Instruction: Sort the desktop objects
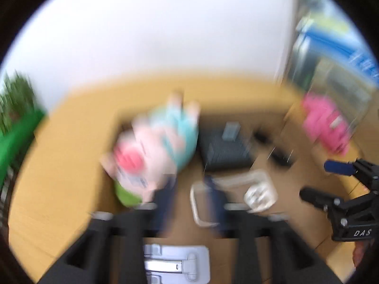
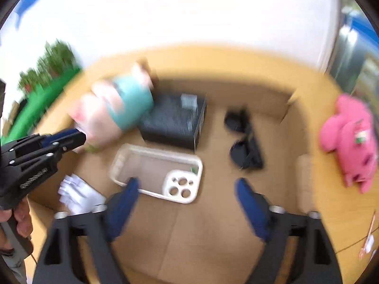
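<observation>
1. Right gripper [image 2: 187, 190]: blue-padded fingers [image 2: 123, 203] spread wide, nothing between the pads; it points down into the cardboard box [image 2: 286, 104].
2. Left gripper [image 1: 193, 194]: blurred in its own view, its fingers apart with nothing clamped. From the right wrist it shows at the left edge, held by a hand [image 2: 22, 220], its tip beside the pig toy.
3. Clear phone case [image 2: 156, 172]: lies flat on the box floor just ahead of the right gripper's left finger, camera cutouts toward the right gripper's centre line.
4. Black box [image 2: 173, 120]: on the box floor beyond the phone case, ahead and slightly left of the right gripper.
5. Plush pig toy [image 2: 113, 108], pink with a teal garment: ahead and to the left of the right gripper, leaning against the black box; ahead-left of the left gripper in its own view [image 1: 154, 146].
6. Sunglasses [image 2: 244, 139], dark: on the box floor ahead and slightly right of the right gripper, apart from the black box.
7. Pink plush toy [image 2: 350, 137]: far right of the right gripper, outside the cardboard box on the wooden table [image 2: 343, 213].
8. White paper packets [image 2: 78, 194]: on the box floor, left of the right gripper's left finger.
</observation>
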The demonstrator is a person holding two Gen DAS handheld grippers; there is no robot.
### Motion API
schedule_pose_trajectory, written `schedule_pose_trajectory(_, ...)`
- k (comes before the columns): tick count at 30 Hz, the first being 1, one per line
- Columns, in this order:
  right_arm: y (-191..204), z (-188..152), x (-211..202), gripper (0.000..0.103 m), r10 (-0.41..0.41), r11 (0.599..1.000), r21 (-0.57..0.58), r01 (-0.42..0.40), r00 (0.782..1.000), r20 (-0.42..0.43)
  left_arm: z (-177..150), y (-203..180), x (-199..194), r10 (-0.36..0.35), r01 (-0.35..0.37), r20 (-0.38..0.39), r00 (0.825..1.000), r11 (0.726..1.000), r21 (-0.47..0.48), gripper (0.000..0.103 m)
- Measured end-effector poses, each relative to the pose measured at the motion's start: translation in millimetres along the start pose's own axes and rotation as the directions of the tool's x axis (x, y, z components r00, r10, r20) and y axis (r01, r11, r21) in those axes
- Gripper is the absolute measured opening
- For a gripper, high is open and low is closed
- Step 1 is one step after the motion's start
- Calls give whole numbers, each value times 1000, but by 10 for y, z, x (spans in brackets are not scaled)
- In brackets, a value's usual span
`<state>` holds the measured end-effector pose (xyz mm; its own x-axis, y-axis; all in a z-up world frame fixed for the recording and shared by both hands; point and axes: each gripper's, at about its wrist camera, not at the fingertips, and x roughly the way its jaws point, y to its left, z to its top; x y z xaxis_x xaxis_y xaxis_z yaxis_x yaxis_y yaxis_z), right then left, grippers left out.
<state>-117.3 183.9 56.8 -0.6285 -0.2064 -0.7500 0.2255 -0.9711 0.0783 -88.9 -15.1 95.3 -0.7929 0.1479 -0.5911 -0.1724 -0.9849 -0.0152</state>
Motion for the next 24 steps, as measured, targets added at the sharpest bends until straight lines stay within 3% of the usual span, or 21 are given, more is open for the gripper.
schedule_pose_trajectory(1,18,-96,-272,103,-7,1000,5,7,996,93,-65,-2,-353,25,-25,137,990,1000,1,95)
schedule_pose_trajectory(2,29,-248,-539,103,-22,1000,19,19,982,188,-172,-6,-657,58,-57,260,964,998,-11,102)
schedule_pose_trajectory(4,103,-434,-729,103,-44,999,28,38,965,260,-371,-61,-968,61,-64,357,932,998,-5,102)
schedule_pose_trajectory(6,180,-672,-732,103,-91,996,30,86,951,296,-564,-89,-1044,85,-87,360,929,996,-11,102)
schedule_pose_trajectory(9,94,-1000,-653,103,-175,984,91,154,935,310,-823,-23,-923,78,-52,340,937,995,-86,102)
schedule_pose_trajectory(13,-42,-1142,-445,103,-143,984,140,110,959,245,-1077,37,-531,103,-75,216,971,988,-134,102)
schedule_pose_trajectory(16,67,-1247,-423,103,-177,984,74,163,943,281,-1232,-29,-322,98,-79,164,982,990,-119,102)
schedule_pose_trajectory(20,79,-1323,-453,103,-165,986,67,151,932,321,-1359,-156,-242,153,-149,154,976,988,-36,103)
schedule_pose_trajectory(24,92,-1426,-514,103,-153,988,49,145,908,390,-1388,-136,-309,152,-147,187,970,988,-41,102)
